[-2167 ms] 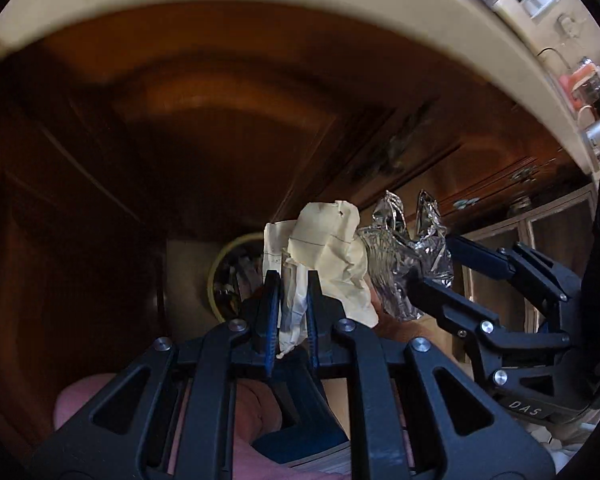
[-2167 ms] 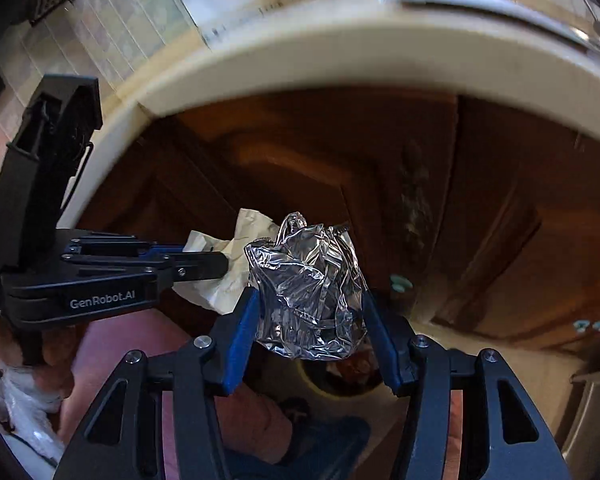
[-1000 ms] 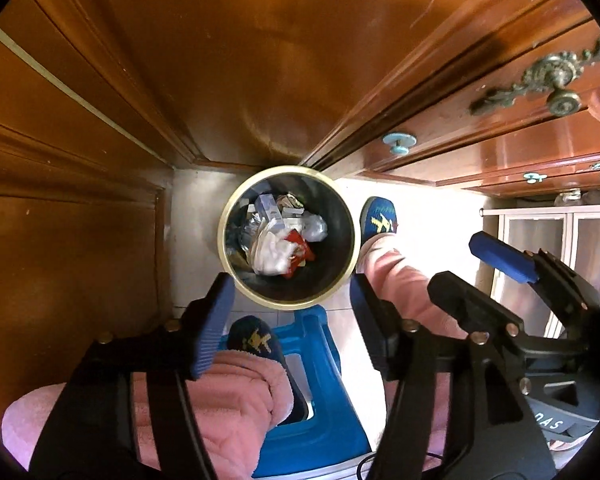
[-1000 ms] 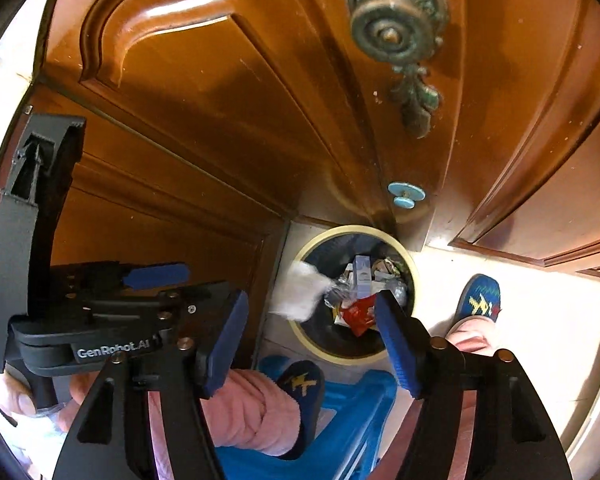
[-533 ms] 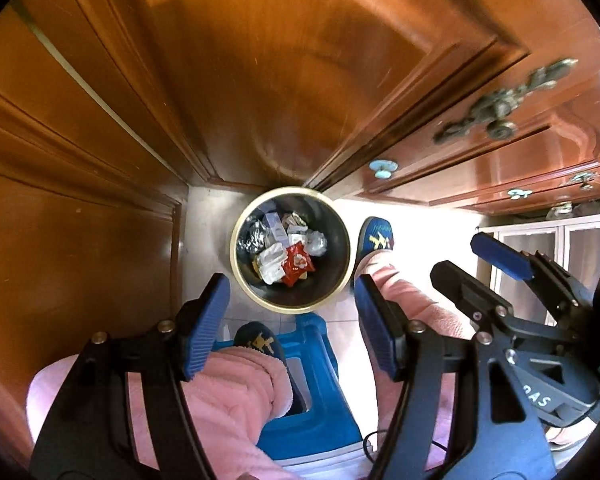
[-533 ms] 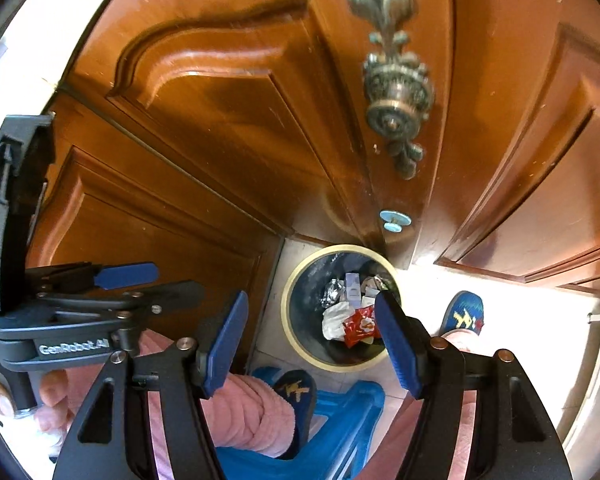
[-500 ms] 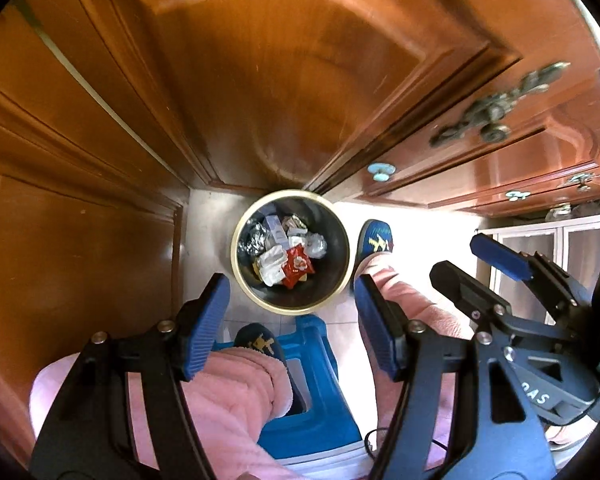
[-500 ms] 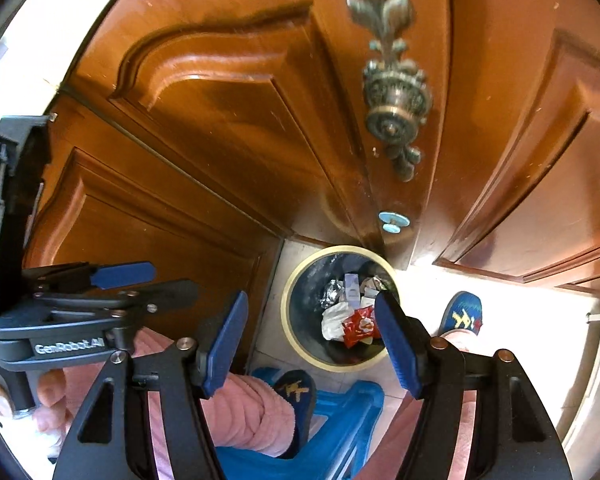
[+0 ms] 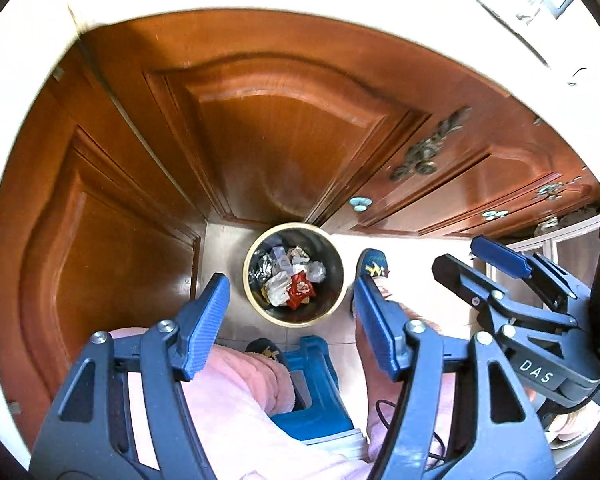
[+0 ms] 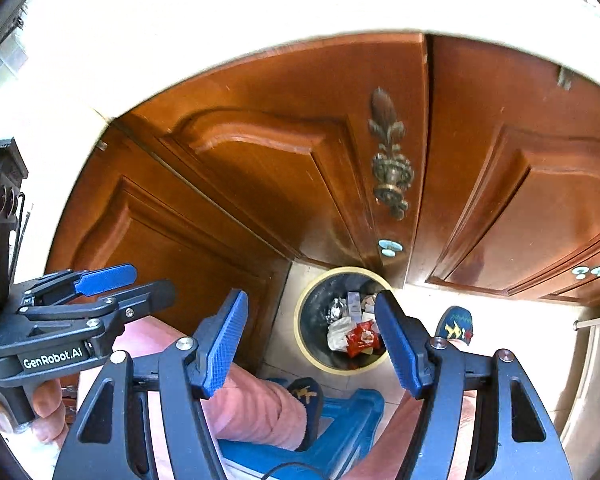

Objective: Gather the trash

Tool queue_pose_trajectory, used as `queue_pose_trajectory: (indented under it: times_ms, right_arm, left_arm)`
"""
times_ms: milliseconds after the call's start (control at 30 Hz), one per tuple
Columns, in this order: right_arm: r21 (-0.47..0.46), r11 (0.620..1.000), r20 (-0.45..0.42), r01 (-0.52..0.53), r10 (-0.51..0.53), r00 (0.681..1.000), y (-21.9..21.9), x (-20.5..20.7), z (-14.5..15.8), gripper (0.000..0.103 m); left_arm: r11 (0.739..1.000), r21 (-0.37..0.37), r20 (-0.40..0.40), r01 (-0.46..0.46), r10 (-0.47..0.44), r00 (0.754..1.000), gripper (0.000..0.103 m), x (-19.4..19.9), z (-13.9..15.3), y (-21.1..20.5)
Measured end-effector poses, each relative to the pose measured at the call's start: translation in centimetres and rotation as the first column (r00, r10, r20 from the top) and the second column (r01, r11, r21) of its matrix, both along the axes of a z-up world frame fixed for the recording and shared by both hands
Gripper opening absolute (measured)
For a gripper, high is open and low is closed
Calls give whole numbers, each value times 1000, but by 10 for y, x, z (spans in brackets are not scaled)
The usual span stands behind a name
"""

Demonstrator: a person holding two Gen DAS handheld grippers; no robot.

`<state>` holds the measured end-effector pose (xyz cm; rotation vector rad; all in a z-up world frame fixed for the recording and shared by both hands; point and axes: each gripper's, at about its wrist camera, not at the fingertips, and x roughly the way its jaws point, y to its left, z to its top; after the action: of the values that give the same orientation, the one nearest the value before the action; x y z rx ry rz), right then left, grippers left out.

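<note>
Wooden cabinet doors fill the left wrist view, where the left gripper hangs with jaws apart and empty; the paper wad it gripped two seconds ago now lies in the bin framed between them, and "DAS" reads on the right gripper beside it. From the right wrist, the right gripper is likewise agape, its foil dropped among the trash between its jaws; "GenRobot.AI" marks the left gripper. This load looks delivered.
</note>
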<state>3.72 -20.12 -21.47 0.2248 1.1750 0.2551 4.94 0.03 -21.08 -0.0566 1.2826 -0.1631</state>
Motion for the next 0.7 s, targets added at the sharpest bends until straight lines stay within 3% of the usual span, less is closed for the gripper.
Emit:
queue_pose_trajectory:
  times_ms: [400, 700]
  right_arm:
    - [8, 999, 150, 45, -45, 988, 0, -20, 107, 70]
    - [-40, 997, 305, 68, -52, 951, 13, -39, 185, 79]
  left_arm:
    - [999, 42, 160, 21, -27, 987, 62, -18, 84, -6]
    - [998, 58, 308, -32, 12, 951, 62, -35, 152, 0]
